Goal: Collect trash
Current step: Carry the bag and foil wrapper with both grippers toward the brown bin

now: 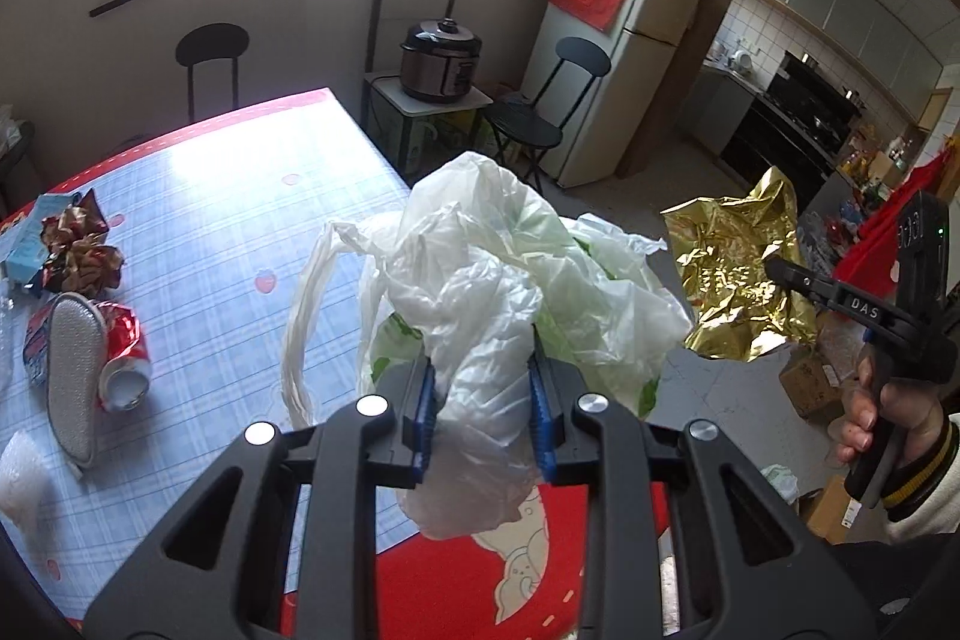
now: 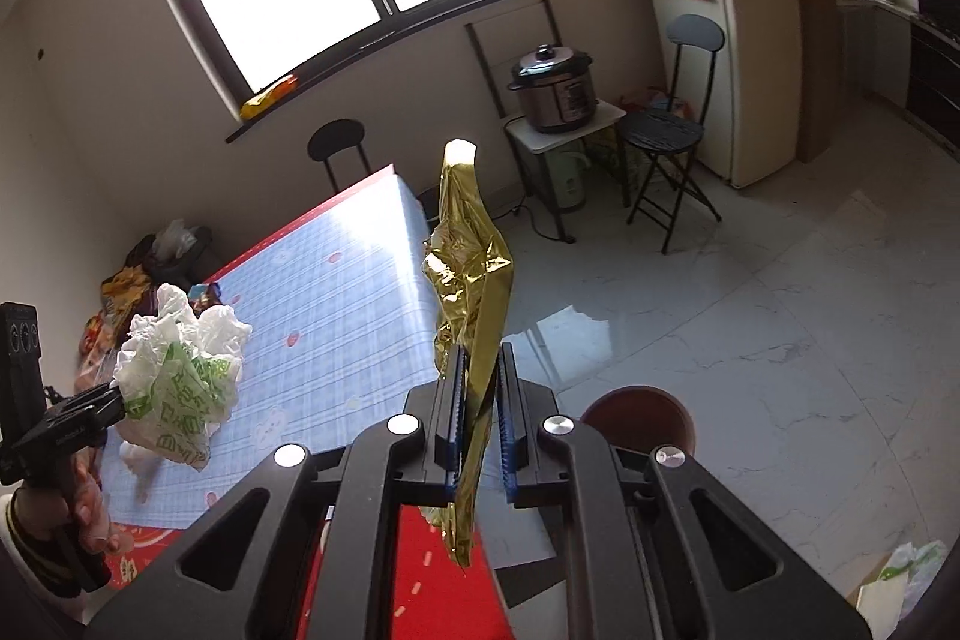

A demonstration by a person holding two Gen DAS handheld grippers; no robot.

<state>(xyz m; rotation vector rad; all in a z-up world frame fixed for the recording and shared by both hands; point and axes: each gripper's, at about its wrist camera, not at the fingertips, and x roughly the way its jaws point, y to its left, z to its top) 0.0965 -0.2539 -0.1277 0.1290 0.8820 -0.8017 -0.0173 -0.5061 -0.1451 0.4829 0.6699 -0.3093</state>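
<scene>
the left gripper (image 1: 483,412) is clamped on a bunched white plastic bag (image 1: 498,292), held above the near edge of the table (image 1: 240,196). the right gripper (image 2: 480,418) is clamped on a crumpled gold foil wrapper (image 2: 471,280), held in the air beyond the table edge.

risk: the foil is thin and slick, so it may slide out of the pads. the bag mouth is bunched shut, so an attempt to insert the foil may miss.

the left wrist view alone shows remaining trash on the table: a crushed red can (image 1: 123,358) and a crumpled snack wrapper (image 1: 81,253). the right wrist view alone shows the green print on the bag and a round brown stool (image 2: 639,415) below.
</scene>
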